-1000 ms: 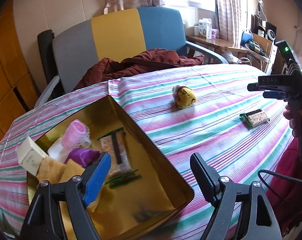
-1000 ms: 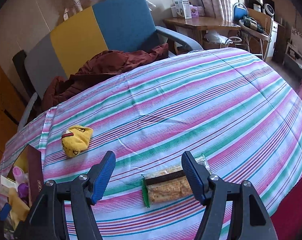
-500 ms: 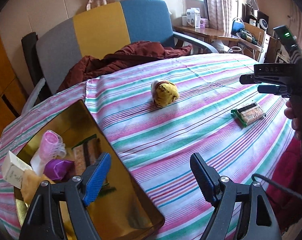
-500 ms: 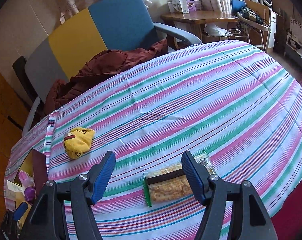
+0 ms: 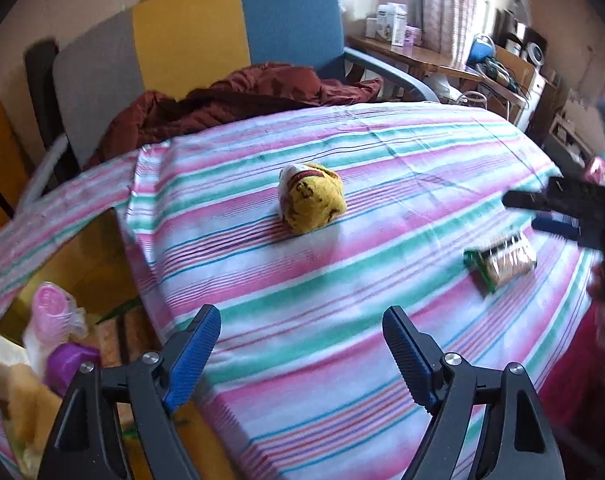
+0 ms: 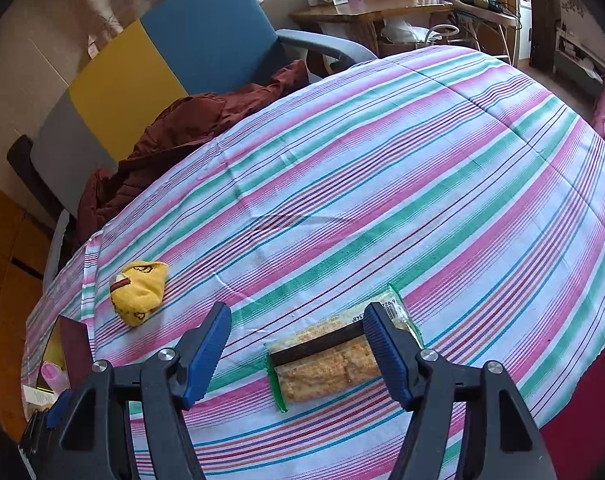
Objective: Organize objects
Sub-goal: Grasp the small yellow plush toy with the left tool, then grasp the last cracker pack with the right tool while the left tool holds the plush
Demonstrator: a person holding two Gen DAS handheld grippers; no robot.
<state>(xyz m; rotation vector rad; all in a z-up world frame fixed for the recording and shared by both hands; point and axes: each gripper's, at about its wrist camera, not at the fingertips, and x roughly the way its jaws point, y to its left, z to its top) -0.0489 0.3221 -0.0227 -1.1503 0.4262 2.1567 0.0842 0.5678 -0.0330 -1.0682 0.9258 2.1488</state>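
Note:
A yellow rolled cloth toy (image 5: 310, 200) lies mid-table on the striped cloth, well ahead of my left gripper (image 5: 300, 332). That gripper is open and holds nothing. A green-edged cracker packet (image 6: 326, 364) lies flat on the cloth under my right gripper (image 6: 298, 320), which hovers open over it; the right fingertip overlaps the packet's end in the picture. The left wrist view shows the packet (image 5: 502, 262) at the right with the right gripper (image 5: 542, 208) above it. The gold box (image 5: 102, 248) sits at the left, holding a pink bottle (image 5: 50, 308) and a purple item (image 5: 68, 364).
A grey, yellow and blue chair (image 5: 190, 40) with a dark red jacket (image 5: 242, 96) stands behind the table. A cluttered wooden desk (image 6: 366, 12) is at the back right. The yellow toy (image 6: 140, 292) and the box's edge (image 6: 68, 344) show at the left.
My left gripper has swung right, from over the gold box to over the striped cloth, and the yellow toy now sits nearer the middle. The right gripper has rolled a little over the packet.

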